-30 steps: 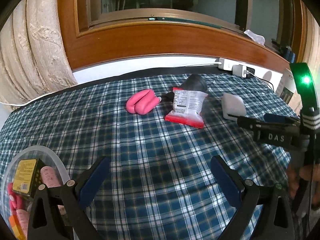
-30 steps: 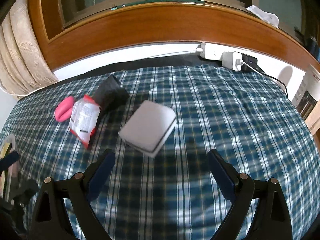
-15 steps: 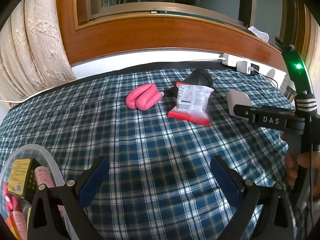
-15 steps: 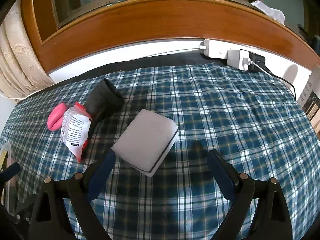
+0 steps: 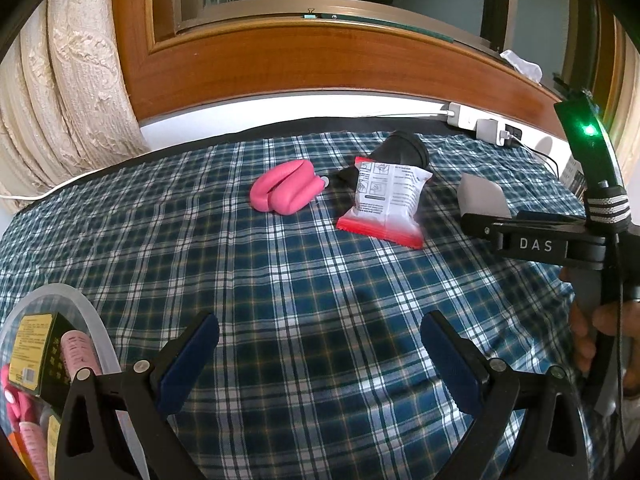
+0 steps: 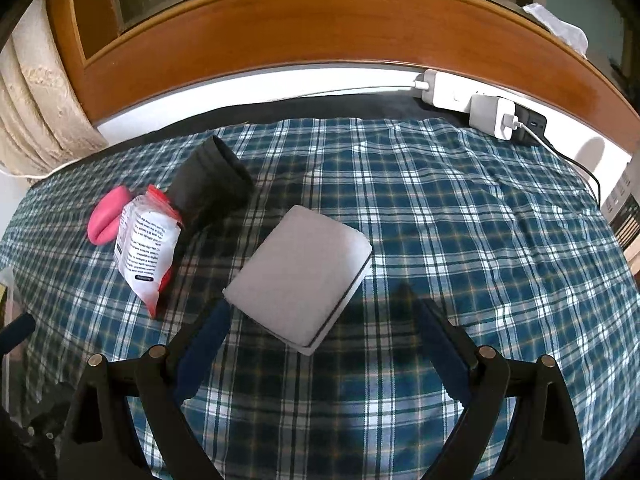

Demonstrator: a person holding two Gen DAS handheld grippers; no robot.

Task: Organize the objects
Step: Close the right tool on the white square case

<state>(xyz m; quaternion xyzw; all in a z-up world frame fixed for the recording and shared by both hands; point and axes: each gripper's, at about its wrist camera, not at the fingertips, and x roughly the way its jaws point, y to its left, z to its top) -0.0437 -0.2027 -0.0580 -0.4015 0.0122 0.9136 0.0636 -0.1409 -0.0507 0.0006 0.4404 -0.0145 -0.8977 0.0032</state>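
Both tongs spread – left tongs [image 5: 320,344], right tongs [image 6: 322,326] – over plaid cloth [image 6: 460,220] below wooden window frame [image 6: 280,28]

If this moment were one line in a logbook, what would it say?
right gripper: open, approaching white box | left gripper: open, empty | clear bin: partly filled

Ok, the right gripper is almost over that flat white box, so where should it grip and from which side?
Judging by its pose, grip the white box across its two long edges, coming down from above and the near side. It lies flat on the plaid cloth, turned diagonally, so the right gripper probably needs to rotate to square up. Its open jaws look wide enough. The near corner already sits between them.
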